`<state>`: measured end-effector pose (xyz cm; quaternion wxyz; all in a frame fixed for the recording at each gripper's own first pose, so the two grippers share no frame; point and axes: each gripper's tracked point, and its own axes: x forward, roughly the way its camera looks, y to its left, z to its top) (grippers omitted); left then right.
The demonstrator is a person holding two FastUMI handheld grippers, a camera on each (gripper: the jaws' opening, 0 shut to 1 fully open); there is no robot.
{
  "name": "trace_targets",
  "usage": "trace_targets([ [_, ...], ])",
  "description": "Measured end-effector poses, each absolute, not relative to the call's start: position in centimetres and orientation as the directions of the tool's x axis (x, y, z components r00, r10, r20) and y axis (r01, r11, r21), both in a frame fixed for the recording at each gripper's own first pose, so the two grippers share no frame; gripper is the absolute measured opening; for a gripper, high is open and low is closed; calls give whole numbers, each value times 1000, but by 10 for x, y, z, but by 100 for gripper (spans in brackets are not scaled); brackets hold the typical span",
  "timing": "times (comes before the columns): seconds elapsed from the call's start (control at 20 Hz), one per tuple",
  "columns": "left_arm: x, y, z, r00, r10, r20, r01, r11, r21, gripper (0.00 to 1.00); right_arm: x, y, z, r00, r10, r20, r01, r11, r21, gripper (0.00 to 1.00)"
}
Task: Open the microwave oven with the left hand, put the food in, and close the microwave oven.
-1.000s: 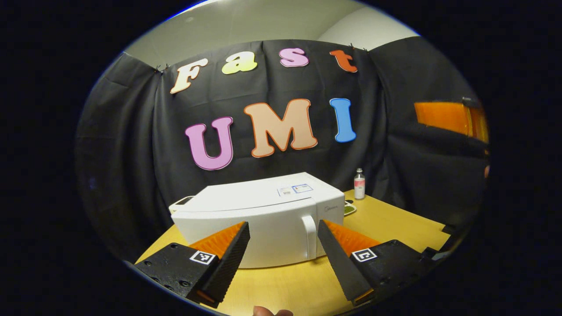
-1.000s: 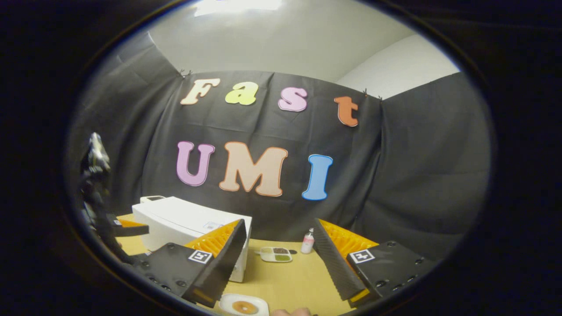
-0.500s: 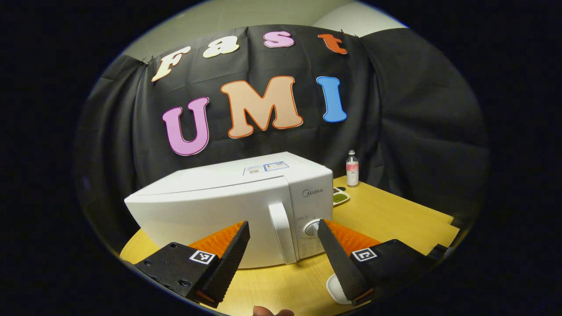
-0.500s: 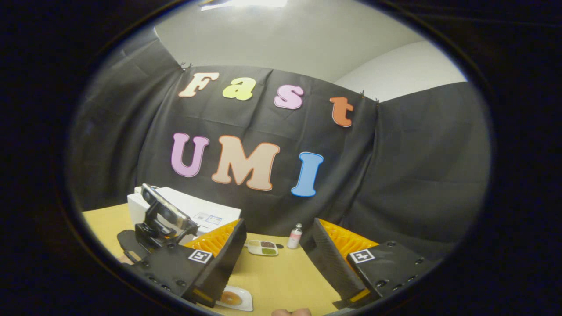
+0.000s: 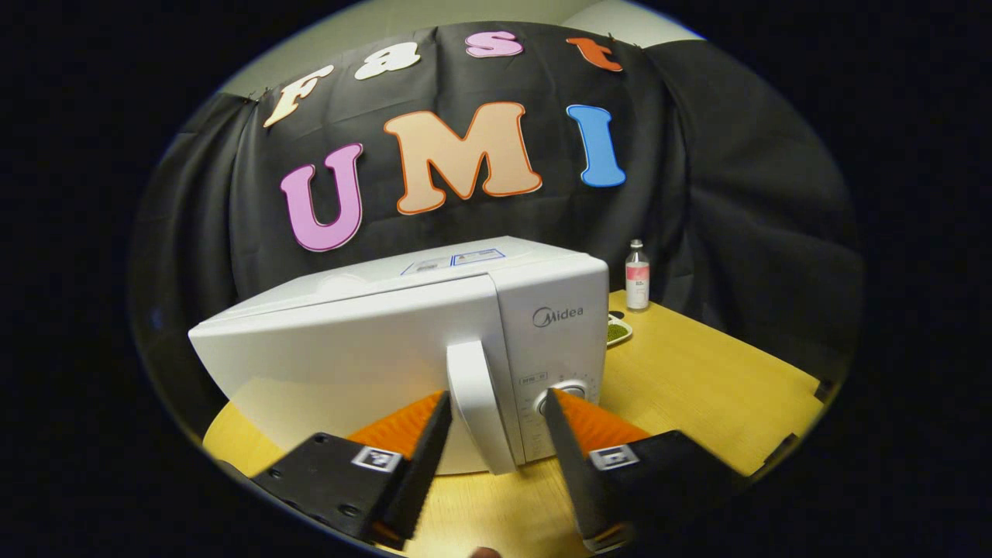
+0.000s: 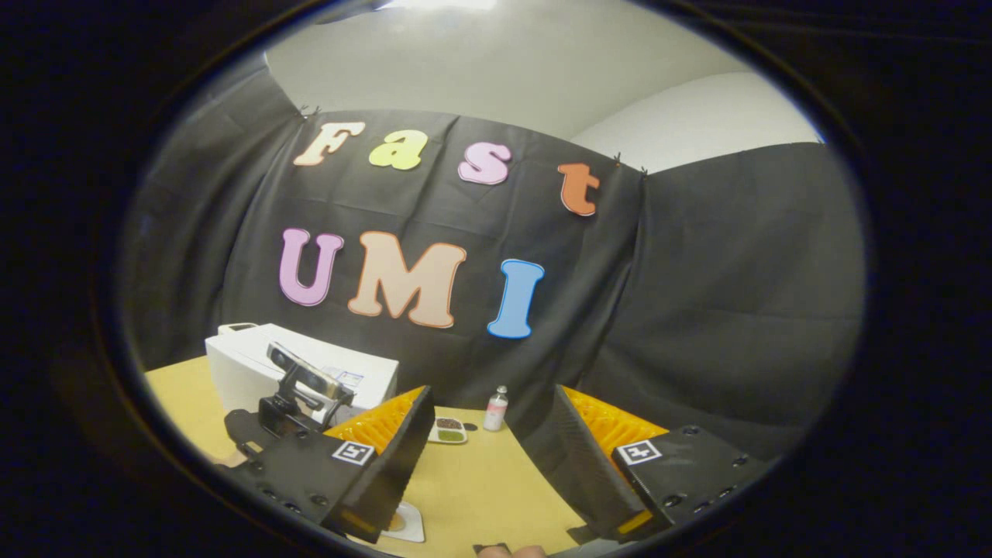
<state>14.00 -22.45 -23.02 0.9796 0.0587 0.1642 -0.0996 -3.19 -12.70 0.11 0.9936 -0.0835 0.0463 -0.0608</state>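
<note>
Left gripper view: microwave (image 5: 403, 341) door shut; left gripper (image 5: 491, 457) jaws open, straddling door handle (image 5: 479, 415), not gripping. Right gripper (image 6: 488, 473) jaws wide open, empty, above counter (image 6: 480, 484).

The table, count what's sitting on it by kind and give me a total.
Microwave oven: 1
Small bottle: 1
Divided tray of food: 1
White plate with a round piece of food: 1
Total: 4 things on the table
</note>
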Motion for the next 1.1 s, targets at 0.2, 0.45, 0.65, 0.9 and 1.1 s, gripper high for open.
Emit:
trace_targets([
  [0.2, 138, -231, -229, 931, -210, -300, 216, 976, -15, 23, -31, -124, -9, 987, -103, -119, 83, 983, -163, 97],
  [0.45, 137, -230, -231, 914, -238, -327, 248, 969, -13, 14, -26, -108, -15, 989, -64, -130, 49, 992, -120, 97],
  [0.65, 119, -228, -233, 876, -300, -378, 267, 954, -137, 8, -21, -91, -13, 992, -25, -121, 15, 997, -82, 97],
  [0.9, 38, -197, -219, 882, -370, -292, 368, 928, -65, 7, -11, -83, -17, 993, -20, -118, 13, 998, -55, 97],
  [1.1, -3, -172, -224, 848, -396, -353, 380, 918, -117, 8, -1, -67, -22, 991, 23, -133, -31, 998, -58, 97],
])
